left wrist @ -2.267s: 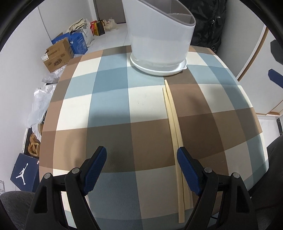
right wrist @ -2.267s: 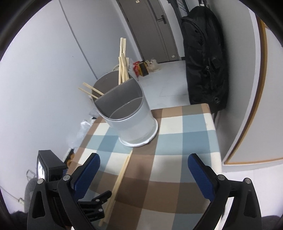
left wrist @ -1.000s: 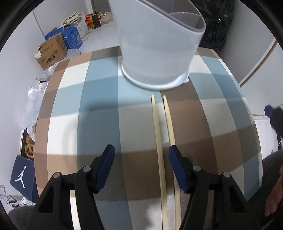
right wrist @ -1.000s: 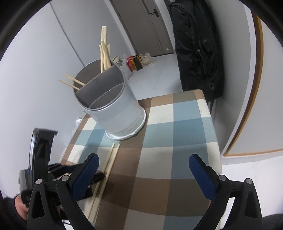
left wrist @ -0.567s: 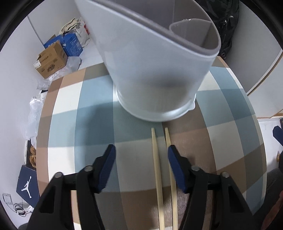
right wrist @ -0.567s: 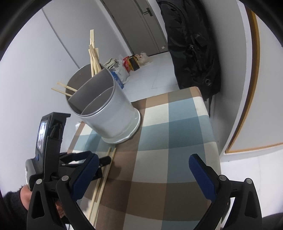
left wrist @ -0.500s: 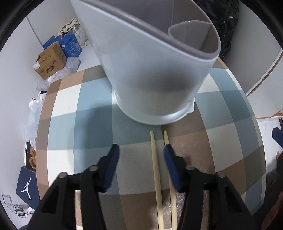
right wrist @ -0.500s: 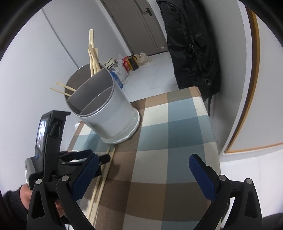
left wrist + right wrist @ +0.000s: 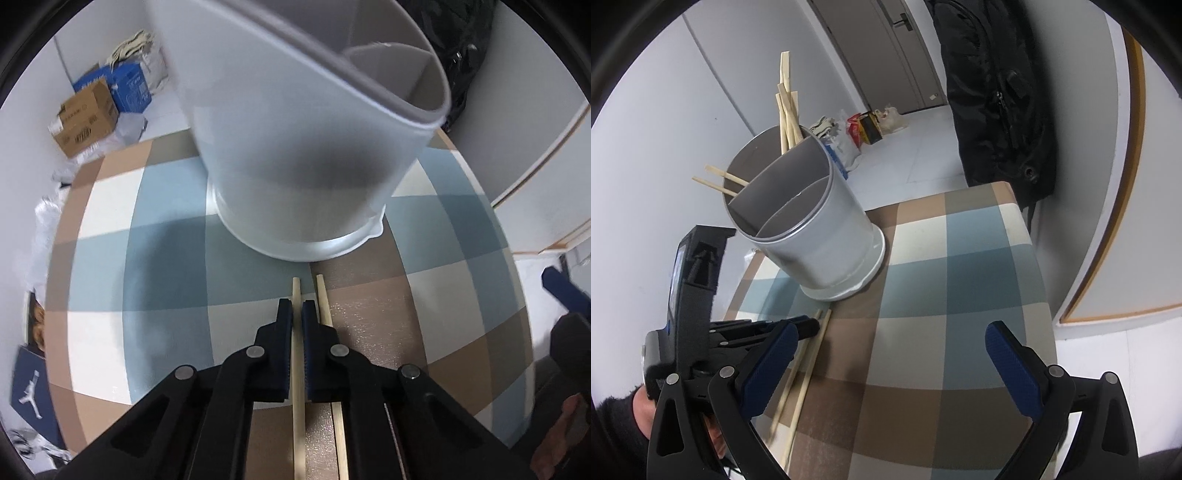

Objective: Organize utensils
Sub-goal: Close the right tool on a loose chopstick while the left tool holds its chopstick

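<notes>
Two wooden chopsticks lie side by side on the checked tablecloth [image 9: 369, 321], pointing at a white divided utensil holder [image 9: 303, 147]. My left gripper [image 9: 297, 309] is shut on the left chopstick [image 9: 297, 373] near its far end. The right chopstick [image 9: 325, 306] lies just beside the right finger. The right wrist view shows the holder [image 9: 812, 236] with several chopsticks [image 9: 786, 110] standing in its back compartment, the left gripper [image 9: 803, 328] low on the table, and the pair [image 9: 809, 362] under it. My right gripper [image 9: 886, 354] is open and empty above the table.
Cardboard and blue boxes [image 9: 96, 110] and bags lie on the floor left of the table. A black bag [image 9: 997, 92] hangs by the table's far right corner. A door [image 9: 886, 48] is at the back. The table edge drops off on the right.
My left gripper moved forward along the chopsticks towards the holder and closed its jaws from wide open onto the left chopstick. My right gripper stayed open and drifted slightly.
</notes>
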Tool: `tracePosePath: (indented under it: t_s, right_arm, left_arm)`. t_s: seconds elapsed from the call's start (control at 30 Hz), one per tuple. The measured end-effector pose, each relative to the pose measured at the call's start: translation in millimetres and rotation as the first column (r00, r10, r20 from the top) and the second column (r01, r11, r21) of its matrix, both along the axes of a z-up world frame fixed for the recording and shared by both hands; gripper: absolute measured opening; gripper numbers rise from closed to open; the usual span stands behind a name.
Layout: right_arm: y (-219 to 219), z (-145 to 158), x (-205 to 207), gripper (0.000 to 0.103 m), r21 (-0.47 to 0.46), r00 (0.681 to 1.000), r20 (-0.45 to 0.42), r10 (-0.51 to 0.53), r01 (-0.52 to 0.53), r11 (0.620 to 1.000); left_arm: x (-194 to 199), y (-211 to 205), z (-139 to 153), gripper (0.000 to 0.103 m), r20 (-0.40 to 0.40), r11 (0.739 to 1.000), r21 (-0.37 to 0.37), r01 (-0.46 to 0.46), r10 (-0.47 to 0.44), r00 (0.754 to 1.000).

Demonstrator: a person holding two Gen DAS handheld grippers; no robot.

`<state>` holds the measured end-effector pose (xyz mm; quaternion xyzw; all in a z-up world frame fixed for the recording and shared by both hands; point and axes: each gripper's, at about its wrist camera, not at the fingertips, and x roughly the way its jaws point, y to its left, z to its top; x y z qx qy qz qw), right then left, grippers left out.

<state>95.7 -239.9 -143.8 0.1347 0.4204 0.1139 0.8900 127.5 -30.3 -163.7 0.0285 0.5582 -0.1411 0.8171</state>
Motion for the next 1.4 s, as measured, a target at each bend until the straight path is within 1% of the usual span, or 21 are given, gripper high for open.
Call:
tracePosePath:
  t_s: [0.1,0.17,0.33,0.43,0.5,0.53,0.63,0.7,0.73,0.8,0.93,1.0,1.03,1.07,1.13,1.2,1.23,1.27,1.3,1.4]
  right_arm:
    - [1,-1,0,0.102,-0.008,1.000,-0.002,0.003,-0.003,1.000]
    - [1,-1,1,0.102,-0.010,1.000,-0.003,0.000,0.000,1.000]
    - [3,-2,2,0.102,-0.025,1.000,-0.006,0.000,0.000,1.000]
    - [5,-2,0,0.102,-0.034,1.000,0.003,0.011,-0.011,0.999]
    - [6,-2,-1,0.102,-0.027,1.000,0.006,0.020,-0.019,0.999]
    - [6,-3,-1,0.102,-0.017,1.000,0.003,0.025,-0.024,1.000]
    - [7,-4,-1,0.100,0.021,0.999,-0.009,0.048,-0.047,0.999]
    - [11,-4,-1,0.092,0.057,0.997,-0.023,0.076,-0.074,0.996]
    - [14,-5,0,0.089,0.064,0.996,-0.031,0.088,-0.086,0.994]
    - [21,-8,4,0.075,0.078,0.992,-0.056,0.116,-0.112,0.991]
    - [41,-15,16,0.070,0.087,0.978,-0.103,0.180,-0.171,0.981]
    - [51,-18,24,0.060,0.081,0.970,-0.128,0.206,-0.196,0.977]
    - [56,-20,29,0.057,0.077,0.966,-0.141,0.217,-0.208,0.975]
    - [64,-22,35,0.053,0.071,0.961,-0.154,0.231,-0.223,0.972]
    - [78,-26,45,0.052,0.042,0.954,-0.181,0.239,-0.235,0.971]
    - [89,-31,54,0.048,0.025,0.947,-0.210,0.245,-0.245,0.969]
    - [96,-34,59,0.047,0.005,0.941,-0.235,0.243,-0.249,0.968]
    - [102,-38,62,0.044,-0.010,0.937,-0.251,0.244,-0.254,0.967]
    - [107,-40,65,0.041,-0.029,0.935,-0.263,0.239,-0.256,0.966]
    - [119,-47,70,0.037,-0.087,0.933,-0.293,0.209,-0.244,0.966]
  left_arm:
    - [-1,10,1,0.002,0.005,1.000,-0.010,-0.017,0.017,1.000]
    - [-3,18,3,0.002,0.009,0.999,-0.031,-0.035,0.035,0.999]
    - [-10,27,16,0.002,0.057,0.996,-0.064,-0.064,0.067,0.996]
    - [-19,34,28,0.002,0.104,0.993,-0.093,-0.076,0.086,0.991]
    - [-25,42,36,0.002,0.133,0.990,-0.112,-0.089,0.104,0.986]
    - [-31,29,43,0.002,0.143,0.988,-0.123,-0.096,0.113,0.983]
    - [-35,32,52,0.002,0.175,0.981,-0.161,-0.108,0.136,0.975]
    - [-40,35,59,0.002,0.198,0.976,-0.189,-0.112,0.150,0.969]
    - [-31,33,61,0.002,0.203,0.973,-0.199,-0.115,0.156,0.967]
    - [-30,38,64,0.002,0.213,0.967,-0.226,-0.121,0.170,0.962]
    - [-28,55,71,0.002,0.245,0.950,-0.283,-0.134,0.206,0.947]
    - [-30,61,74,0.002,0.254,0.942,-0.306,-0.137,0.219,0.942]
    - [-31,65,75,0.002,0.258,0.937,-0.322,-0.135,0.224,0.940]
    - [-31,68,76,0.002,0.264,0.934,-0.331,-0.133,0.227,0.937]
    - [-32,75,76,0.002,0.274,0.930,-0.343,-0.131,0.232,0.933]
    - [-34,80,76,0.002,0.279,0.926,-0.356,-0.129,0.237,0.931]
    - [-35,84,77,0.002,0.282,0.923,-0.363,-0.129,0.241,0.929]
    - [-35,89,77,0.002,0.280,0.917,-0.376,-0.131,0.247,0.928]
    - [-35,93,76,0.002,0.276,0.911,-0.389,-0.136,0.256,0.926]
    - [-35,105,75,0.002,0.279,0.902,-0.407,-0.141,0.269,0.922]
